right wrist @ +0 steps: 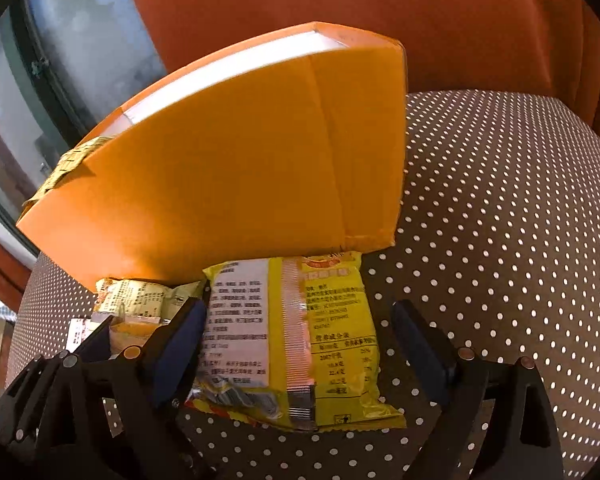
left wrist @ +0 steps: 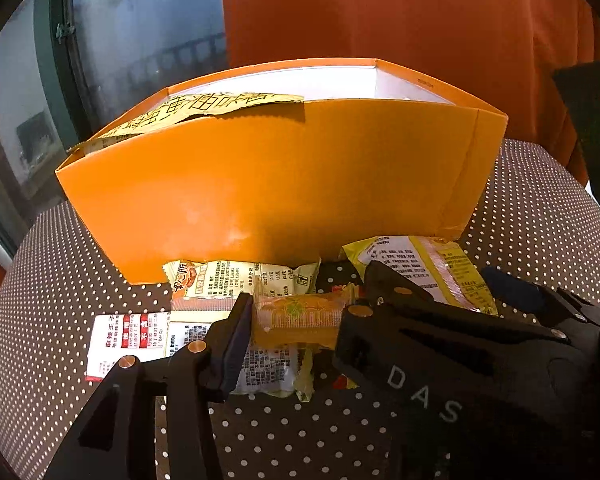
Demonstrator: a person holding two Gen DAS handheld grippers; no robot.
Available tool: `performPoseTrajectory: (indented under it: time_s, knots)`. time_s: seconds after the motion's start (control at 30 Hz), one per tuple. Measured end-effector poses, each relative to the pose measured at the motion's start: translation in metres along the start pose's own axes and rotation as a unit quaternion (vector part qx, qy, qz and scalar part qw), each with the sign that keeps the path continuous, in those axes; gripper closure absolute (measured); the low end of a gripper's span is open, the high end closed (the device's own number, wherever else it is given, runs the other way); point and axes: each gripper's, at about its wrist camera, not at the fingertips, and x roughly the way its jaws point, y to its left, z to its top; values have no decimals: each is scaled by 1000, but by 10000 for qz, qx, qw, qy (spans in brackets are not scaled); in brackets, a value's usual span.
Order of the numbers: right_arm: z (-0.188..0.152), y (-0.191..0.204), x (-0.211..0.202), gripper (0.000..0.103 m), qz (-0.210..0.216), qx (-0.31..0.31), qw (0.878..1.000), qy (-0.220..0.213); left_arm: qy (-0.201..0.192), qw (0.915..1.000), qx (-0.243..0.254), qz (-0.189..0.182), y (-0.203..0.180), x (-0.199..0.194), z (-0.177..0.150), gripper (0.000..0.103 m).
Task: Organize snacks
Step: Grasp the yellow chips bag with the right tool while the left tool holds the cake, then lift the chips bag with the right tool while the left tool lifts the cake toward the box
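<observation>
The left gripper (left wrist: 296, 316) is pinching a small orange-wrapped snack (left wrist: 300, 314) between its pads, jaws narrowed onto the wrapper, low over the packets lying in front of the orange box (left wrist: 268, 184). The right gripper (right wrist: 300, 344) is standing wide, its jaws straddling a big yellow packet (right wrist: 300, 340) without pressing on it; the packet is lying flat on the dotted cloth (right wrist: 500, 240), its far end touching the foot of the box at twelve o'clock.

Judging by this, the step in hand is picking up loose snacks for the box: the left one is already gripped, the right one is only being lined up. Next, the right jaws are needing to close across the packet's width, and both loads are then needing a lift over the box's near wall.

The left view is showing what the right one hardly shows: the open top of the box with a yellow packet (left wrist: 188, 116) already poking over its rim at eleven o'clock, plus a white and red packet (left wrist: 128, 340) at nine o'clock. The right view alone is showing the gap between its own pads (right wrist: 420, 344) and the big packet.
</observation>
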Motion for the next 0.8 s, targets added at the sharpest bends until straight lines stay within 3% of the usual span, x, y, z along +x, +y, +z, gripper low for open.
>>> performPoseTrajectory:
  time_s: [0.07,0.23,0.8]
  knots:
    - [0,-1,2,8,-40,27,10000,20,-13,10000,49,21,1,-4,-2,52]
    - [1,6,5,24,10,-142,9999,45,-38,9998,178,129,-6,-8,-6,52]
    - [-18,16,-28,26,-315,-296,9990,-143,52,9996,147,-230,-14,-31,-16,52]
